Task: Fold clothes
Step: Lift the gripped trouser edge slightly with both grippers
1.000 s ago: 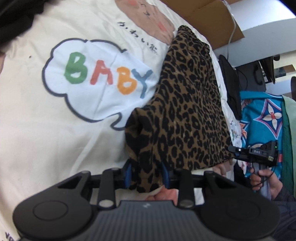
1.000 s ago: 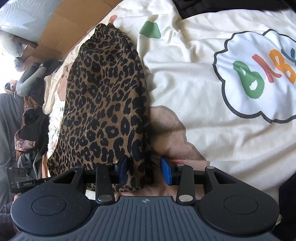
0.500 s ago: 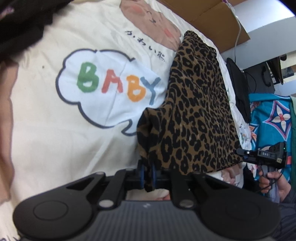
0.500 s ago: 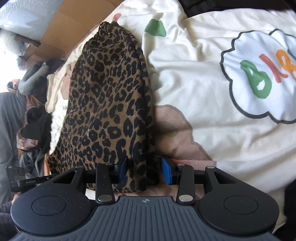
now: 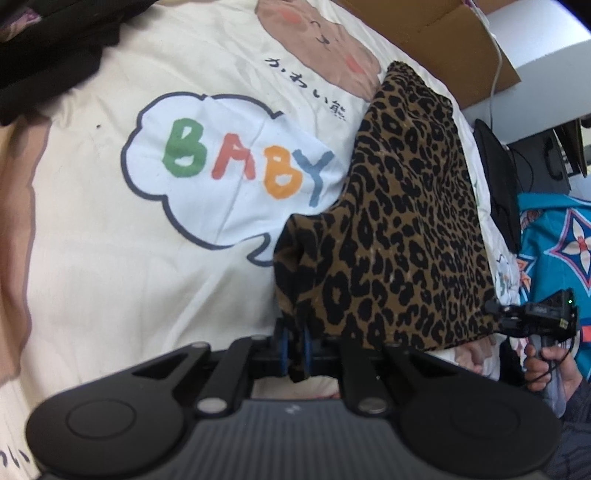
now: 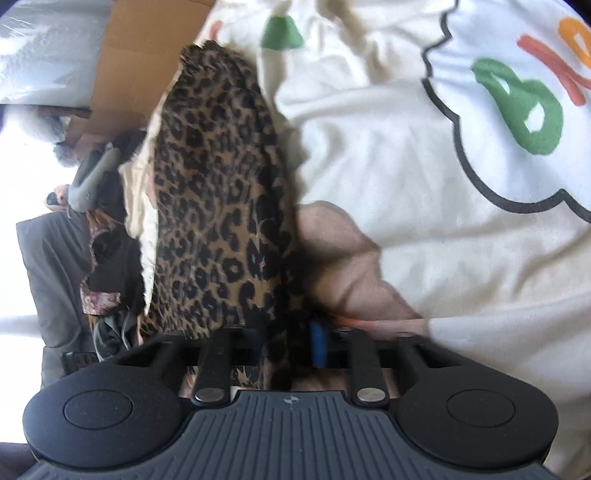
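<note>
A leopard-print garment (image 5: 406, 221) lies on a cream bedsheet (image 5: 110, 258) printed with "BABY" in a cloud. My left gripper (image 5: 294, 345) is shut on the garment's near left corner, which stands lifted and bunched. In the right wrist view the same garment (image 6: 218, 206) runs away from me, blurred by motion. My right gripper (image 6: 288, 343) has closed in on the near edge, and a fold of fabric fills the gap between its blue pads (image 6: 318, 341). That right gripper (image 5: 535, 317) also shows at the left view's right edge, held by a hand (image 5: 546, 365).
Black clothing (image 5: 44, 48) lies at the sheet's far left corner. Brown cardboard (image 5: 424, 33) stands beyond the bed. A bright blue patterned cloth (image 5: 554, 240) and dark items lie past the bed's right side. Dark heaped clothes (image 6: 107, 236) sit off the edge in the right wrist view.
The left gripper went from open to shut on the garment corner and drew it up. The right gripper's pads narrowed onto the near edge, and that side of the garment has risen.
</note>
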A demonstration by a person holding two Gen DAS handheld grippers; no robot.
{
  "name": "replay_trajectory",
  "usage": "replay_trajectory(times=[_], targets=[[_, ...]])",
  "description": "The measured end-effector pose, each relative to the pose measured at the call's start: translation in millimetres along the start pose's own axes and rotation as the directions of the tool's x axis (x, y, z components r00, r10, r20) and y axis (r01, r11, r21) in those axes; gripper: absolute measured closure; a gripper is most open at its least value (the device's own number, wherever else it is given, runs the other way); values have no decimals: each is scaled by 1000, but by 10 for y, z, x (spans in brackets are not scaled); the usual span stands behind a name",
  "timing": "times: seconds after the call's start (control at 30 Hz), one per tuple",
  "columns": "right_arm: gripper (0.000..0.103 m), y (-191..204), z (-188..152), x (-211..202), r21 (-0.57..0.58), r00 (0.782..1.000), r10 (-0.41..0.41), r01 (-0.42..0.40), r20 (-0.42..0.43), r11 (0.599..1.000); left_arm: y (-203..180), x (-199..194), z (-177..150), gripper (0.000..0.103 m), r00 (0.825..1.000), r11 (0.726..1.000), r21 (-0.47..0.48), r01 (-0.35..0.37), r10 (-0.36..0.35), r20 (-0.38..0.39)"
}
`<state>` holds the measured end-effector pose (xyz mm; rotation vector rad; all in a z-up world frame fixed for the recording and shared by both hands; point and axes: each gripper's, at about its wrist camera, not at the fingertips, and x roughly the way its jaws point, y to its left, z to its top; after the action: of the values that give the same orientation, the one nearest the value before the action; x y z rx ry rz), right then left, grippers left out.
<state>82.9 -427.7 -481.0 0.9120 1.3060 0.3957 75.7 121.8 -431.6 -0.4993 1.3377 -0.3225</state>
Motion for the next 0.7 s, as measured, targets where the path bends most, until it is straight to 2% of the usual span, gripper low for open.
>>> replay_trajectory(times=[0.13,0.5,0.7], targets=[[97,113,-8,-15,-20,1000,-7,7,3,1000,-4,-72,-3,95,1000,999,-26,21,-21,8],[99,443,-34,-351,-64,1000,4,-3,10,998,-158,-435,17,95,993,992,-39,119,-118,27],[99,520,-94,-495,-80,1000,7,-8,-15,997,-250,-617,-31,95,989,989,-34,144,-143,34]])
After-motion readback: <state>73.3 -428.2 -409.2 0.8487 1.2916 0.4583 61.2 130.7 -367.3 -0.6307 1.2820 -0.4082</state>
